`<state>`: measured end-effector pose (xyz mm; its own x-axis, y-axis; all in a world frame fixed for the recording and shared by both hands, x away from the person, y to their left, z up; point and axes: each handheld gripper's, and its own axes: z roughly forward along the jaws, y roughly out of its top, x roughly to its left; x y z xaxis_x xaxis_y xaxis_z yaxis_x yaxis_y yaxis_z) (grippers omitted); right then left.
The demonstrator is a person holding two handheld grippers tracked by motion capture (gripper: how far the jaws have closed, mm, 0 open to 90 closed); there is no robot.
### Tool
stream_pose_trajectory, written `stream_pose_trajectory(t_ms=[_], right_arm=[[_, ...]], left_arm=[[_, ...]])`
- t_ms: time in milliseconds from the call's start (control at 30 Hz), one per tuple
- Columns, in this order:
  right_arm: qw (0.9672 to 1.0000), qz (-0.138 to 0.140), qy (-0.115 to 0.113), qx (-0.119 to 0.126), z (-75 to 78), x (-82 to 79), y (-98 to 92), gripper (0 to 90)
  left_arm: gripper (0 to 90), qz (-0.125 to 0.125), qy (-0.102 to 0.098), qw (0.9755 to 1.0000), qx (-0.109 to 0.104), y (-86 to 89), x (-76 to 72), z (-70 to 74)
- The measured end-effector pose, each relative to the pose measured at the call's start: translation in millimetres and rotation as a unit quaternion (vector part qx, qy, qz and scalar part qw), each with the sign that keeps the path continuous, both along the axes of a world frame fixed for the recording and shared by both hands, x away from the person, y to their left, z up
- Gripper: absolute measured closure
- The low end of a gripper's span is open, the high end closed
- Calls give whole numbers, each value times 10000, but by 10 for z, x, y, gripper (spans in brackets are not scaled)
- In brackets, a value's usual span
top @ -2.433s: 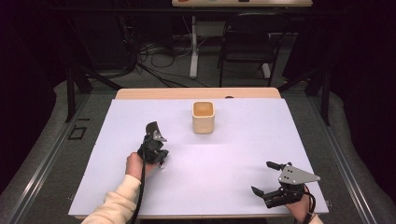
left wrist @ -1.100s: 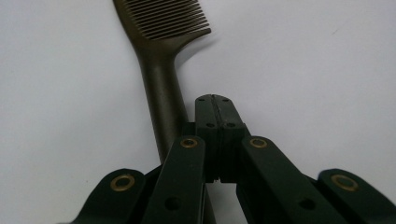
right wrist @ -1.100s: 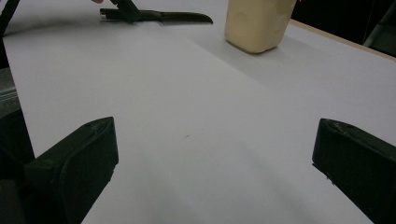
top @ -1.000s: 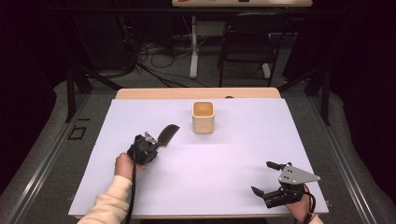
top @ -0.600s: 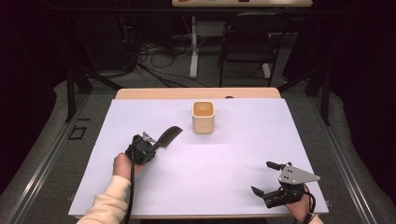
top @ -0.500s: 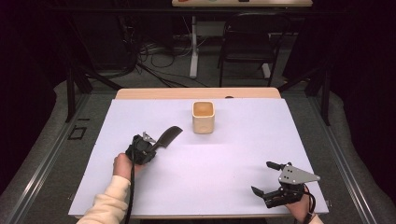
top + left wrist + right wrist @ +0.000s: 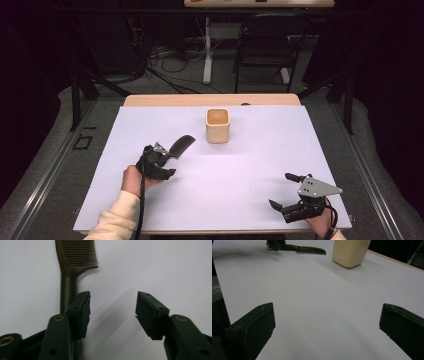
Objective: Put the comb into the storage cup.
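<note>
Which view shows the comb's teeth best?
The left gripper view: the comb lies close up on the sheet, each tooth distinct, its handle running down beside the left gripper's open jaws. The high view gives a small dark curve, teeth unreadable. The right gripper view shows it far off, teeth faint.

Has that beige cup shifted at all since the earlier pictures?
No. In the high view the cup stands in the same spot near the far wooden edge of the table, while the left gripper handles the comb.
</note>
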<state>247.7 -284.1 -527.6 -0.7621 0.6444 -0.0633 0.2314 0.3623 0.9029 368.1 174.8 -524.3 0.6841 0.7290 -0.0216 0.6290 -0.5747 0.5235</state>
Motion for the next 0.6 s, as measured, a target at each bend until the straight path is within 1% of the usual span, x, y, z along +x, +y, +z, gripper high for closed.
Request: stream_pose_trajectory(t_ms=[33,67,133,167,200,233,267,300,333,400,500,533,600], right_arm=[[10000,2,7,-12,0,1,0,0],[10000,-1,12,-15,0,2,1,0],[10000,-2,8,-13,0,2,0,0],[10000,-2,10,-12,-1,2,0,0],[10000,-2,10,-9,-1,3,0,0],[10000,2,10,-6,-2,3,1,0],[10000,4,9,-5,-2,3,1,0],[10000,3,11,-6,-3,4,0,0],[10000,0,10,-3,-3,4,0,0],[10000,-1,14,1,-3,4,0,0],[10000,-6,23,1,-4,4,2,0],[10000,-6,25,1,-4,4,2,0],[10000,-3,18,-4,-4,4,3,0]], left_arm=[[402,7,19,10000,-17,-11,-2,13],[374,-42,12,10000,5,-17,-1,26],[291,-57,28,10000,-8,-26,0,47],[270,-61,-6,10000,7,-26,1,56],[234,-42,16,10000,-11,-25,7,62],[201,-27,18,10000,18,-19,16,69],[168,32,-20,10000,20,-11,21,75],[146,49,-19,10000,-15,3,31,83],[137,78,-25,10000,-18,14,40,89],[89,119,-48,9999,-15,30,53,99],[33,148,-70,9999,31,45,72,108],[15,161,-44,9999,35,47,78,106],[0,139,-34,9999,30,61,97,106]])
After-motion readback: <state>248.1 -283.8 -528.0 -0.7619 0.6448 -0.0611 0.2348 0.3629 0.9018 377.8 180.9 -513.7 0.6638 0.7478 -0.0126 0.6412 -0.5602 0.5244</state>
